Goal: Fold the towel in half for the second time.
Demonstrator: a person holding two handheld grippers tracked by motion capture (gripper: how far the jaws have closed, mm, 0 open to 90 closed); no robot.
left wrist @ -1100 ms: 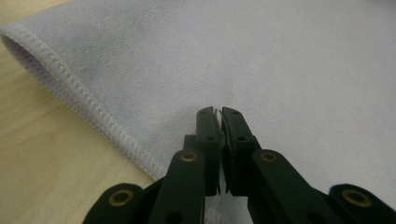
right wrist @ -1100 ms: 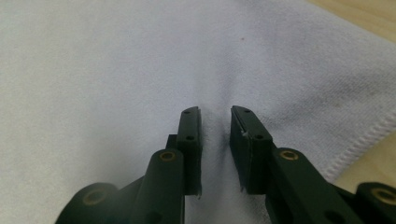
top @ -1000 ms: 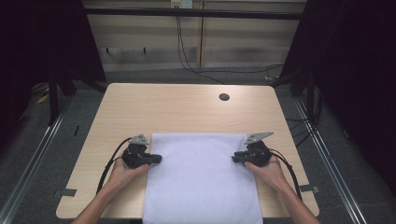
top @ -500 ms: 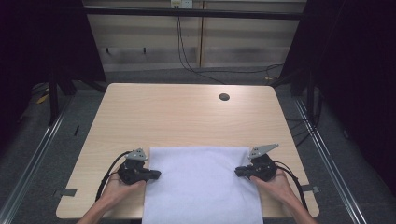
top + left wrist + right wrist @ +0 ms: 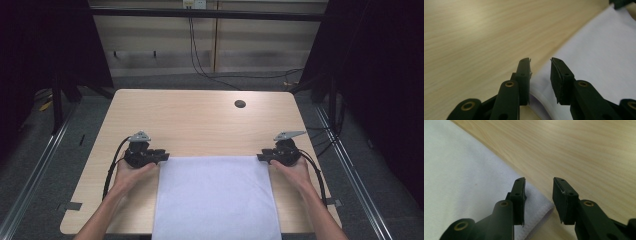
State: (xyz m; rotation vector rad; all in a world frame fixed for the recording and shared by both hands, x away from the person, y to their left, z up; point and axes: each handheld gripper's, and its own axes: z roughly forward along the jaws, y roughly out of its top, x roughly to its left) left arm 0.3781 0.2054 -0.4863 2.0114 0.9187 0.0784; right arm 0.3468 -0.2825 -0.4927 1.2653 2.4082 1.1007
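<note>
The white cloth [image 5: 216, 197] is seen spread flat on the table [image 5: 200, 125], its near edge hanging over the table's front and its far edge running straight across from one tool to the other; the left gripper [image 5: 161, 156] is held at the far left corner and the right gripper [image 5: 263, 157] at the far right corner, so that the cloth lies inward of each tool, between the two, with neither hand nearer than the other; in the left gripper view the jaws of the left gripper [image 5: 540, 65] are seen spread, having just been opening, with the corner of the cloth [image 5: 599, 62] lying below and between them and no pad pressing on it; in the right gripper view the right gripper [image 5: 539, 184] is likewise parted, its jaws having just been opening, the hemmed corner of the cloth [image 5: 461, 177] resting flat on the wood beneath the gap and under the left-hand jaw; nothing is pinched by either tool; the cloth's long axis is judged to run away from the tools toward the person, so any coming fold or pull would be made along that line, back from both far corners together.
</note>
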